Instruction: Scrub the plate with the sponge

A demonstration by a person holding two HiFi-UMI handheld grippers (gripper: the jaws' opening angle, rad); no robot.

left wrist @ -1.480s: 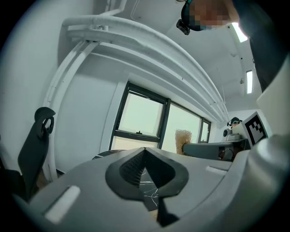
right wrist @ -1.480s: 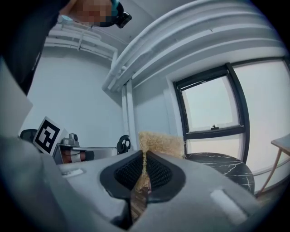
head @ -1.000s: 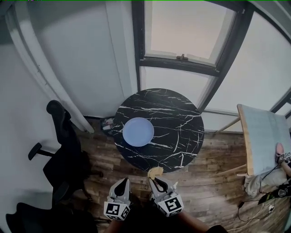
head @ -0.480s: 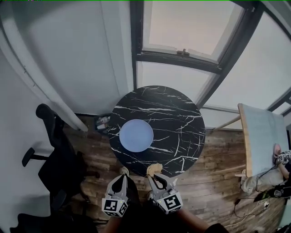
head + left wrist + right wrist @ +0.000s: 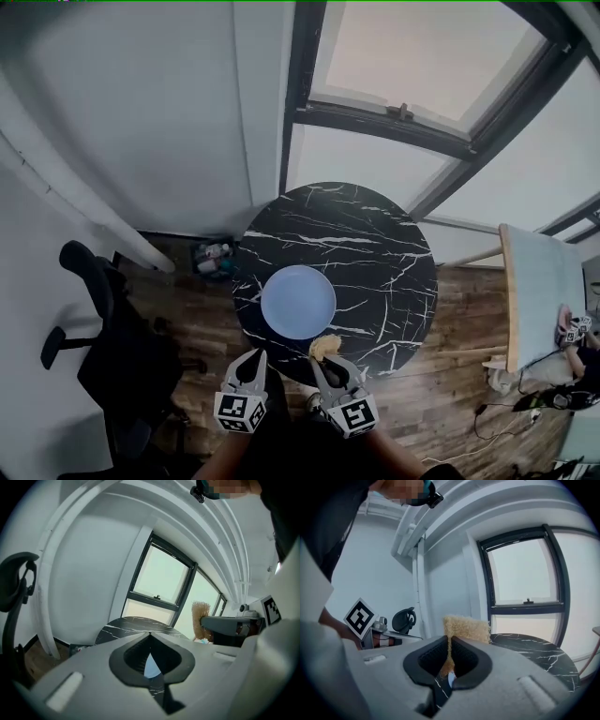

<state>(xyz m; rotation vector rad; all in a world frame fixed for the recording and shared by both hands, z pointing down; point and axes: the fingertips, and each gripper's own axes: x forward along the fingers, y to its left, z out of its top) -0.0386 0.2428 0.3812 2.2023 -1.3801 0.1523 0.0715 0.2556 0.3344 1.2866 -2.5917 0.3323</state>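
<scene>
A pale blue plate lies on the near left part of a round black marble table. My right gripper is shut on a tan sponge, held over the table's near edge just right of the plate. The sponge sticks up beyond the right jaws, and the sponge also shows at the right of the left gripper view. My left gripper is shut with nothing in it, short of the table's near edge. A sliver of the plate shows past its closed jaws.
A black office chair stands on the wood floor to the left. A box of small items sits on the floor by the wall. A light table stands at the right. Large windows rise behind the marble table.
Both grippers have come forward toward the table. The sponge has moved from short of the edge to over the table's near rim beside the plate.
</scene>
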